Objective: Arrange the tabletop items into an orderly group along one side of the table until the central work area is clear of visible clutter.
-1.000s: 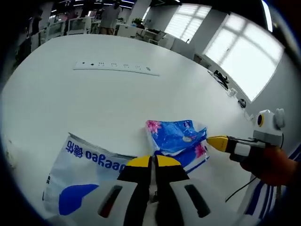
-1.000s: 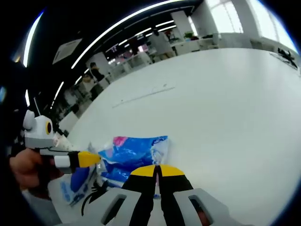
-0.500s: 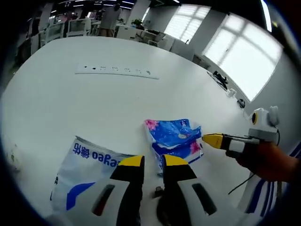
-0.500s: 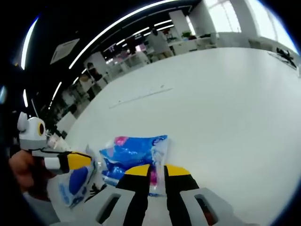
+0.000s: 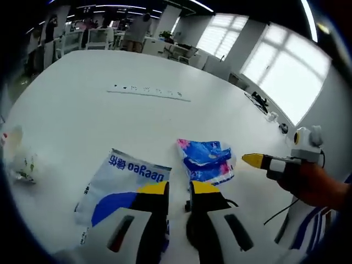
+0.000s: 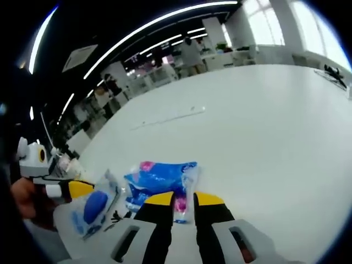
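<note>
Seen first through the left gripper view, the left gripper is held low over a white desk with its jaws slightly apart and nothing between them. Just ahead of the jaw tips a blue packet with pink flowers lies flat on the desk. Beside it, to the left in the picture, a larger white and blue bag with printed lettering lies flat, its near edge hidden behind the left jaw. A crumpled white wrapper is seen well apart at the left edge. A long white power strip lies farther back across the desk. The right gripper, held in a hand, comes in from the right, its yellow tip near the packet; whether its jaws are apart cannot be told from here.

Next, in the right gripper view, the right gripper is shown with its jaws slightly parted, the near edge of the blue packet with pink flowers lying in the gap; contact cannot be told. The white and blue bag lies to the left, with the left gripper above it.
</note>
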`<action>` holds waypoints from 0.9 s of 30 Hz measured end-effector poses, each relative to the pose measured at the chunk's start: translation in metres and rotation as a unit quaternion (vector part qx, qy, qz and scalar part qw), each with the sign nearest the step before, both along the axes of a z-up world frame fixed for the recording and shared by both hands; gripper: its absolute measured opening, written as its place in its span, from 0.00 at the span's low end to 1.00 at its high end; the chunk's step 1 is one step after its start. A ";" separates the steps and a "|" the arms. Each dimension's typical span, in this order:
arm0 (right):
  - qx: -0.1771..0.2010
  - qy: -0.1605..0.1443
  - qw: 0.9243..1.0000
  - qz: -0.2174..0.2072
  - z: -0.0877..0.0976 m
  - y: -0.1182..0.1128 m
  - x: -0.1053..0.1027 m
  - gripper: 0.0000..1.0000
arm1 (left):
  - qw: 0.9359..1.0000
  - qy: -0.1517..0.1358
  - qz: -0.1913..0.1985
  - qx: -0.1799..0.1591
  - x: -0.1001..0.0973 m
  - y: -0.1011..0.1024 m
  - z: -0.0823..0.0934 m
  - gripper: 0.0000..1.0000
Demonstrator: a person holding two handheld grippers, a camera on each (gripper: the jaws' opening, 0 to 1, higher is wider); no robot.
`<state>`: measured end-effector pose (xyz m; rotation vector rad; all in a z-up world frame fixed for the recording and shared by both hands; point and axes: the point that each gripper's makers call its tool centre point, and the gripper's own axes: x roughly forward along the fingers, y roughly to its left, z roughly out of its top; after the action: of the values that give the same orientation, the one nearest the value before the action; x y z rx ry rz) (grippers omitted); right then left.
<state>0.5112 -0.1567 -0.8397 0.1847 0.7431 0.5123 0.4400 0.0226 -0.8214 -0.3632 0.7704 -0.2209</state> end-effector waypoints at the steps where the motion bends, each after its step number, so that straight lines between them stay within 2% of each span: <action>1: -0.001 -0.002 1.000 0.001 0.000 -0.001 0.001 0.11 | 1.000 0.000 0.005 -0.001 -0.004 0.003 0.001 0.11; 5: -0.006 -0.007 1.000 0.011 0.007 0.004 -0.022 0.12 | 1.000 -0.002 0.027 -0.005 -0.022 0.018 0.004 0.11; 7: -0.007 -0.010 1.000 0.016 0.009 0.003 -0.018 0.13 | 1.000 -0.002 0.030 -0.006 -0.030 0.023 0.005 0.11; 9: -0.010 -0.012 1.000 0.023 0.012 0.006 -0.026 0.14 | 0.999 0.000 0.039 -0.006 -0.038 0.029 0.006 0.11; 11: -0.012 -0.012 0.999 0.030 0.012 0.009 -0.025 0.14 | 0.999 0.000 0.052 -0.014 -0.048 0.035 0.008 0.11; 15: -0.015 -0.015 0.999 0.038 0.017 0.014 -0.045 0.16 | 0.997 0.004 0.075 -0.020 -0.066 0.048 0.011 0.11; 20: -0.020 -0.017 0.998 0.051 0.017 0.023 -0.061 0.17 | 0.997 0.006 0.078 -0.016 -0.090 0.056 0.013 0.11; 27: -0.020 -0.012 0.998 0.065 0.014 0.033 -0.092 0.20 | 0.994 0.014 0.106 -0.024 -0.113 0.082 0.012 0.12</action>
<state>0.4188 -0.1242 -0.8261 0.0930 0.7435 0.6220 0.3270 0.1042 -0.8095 -0.4901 0.7496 -0.0351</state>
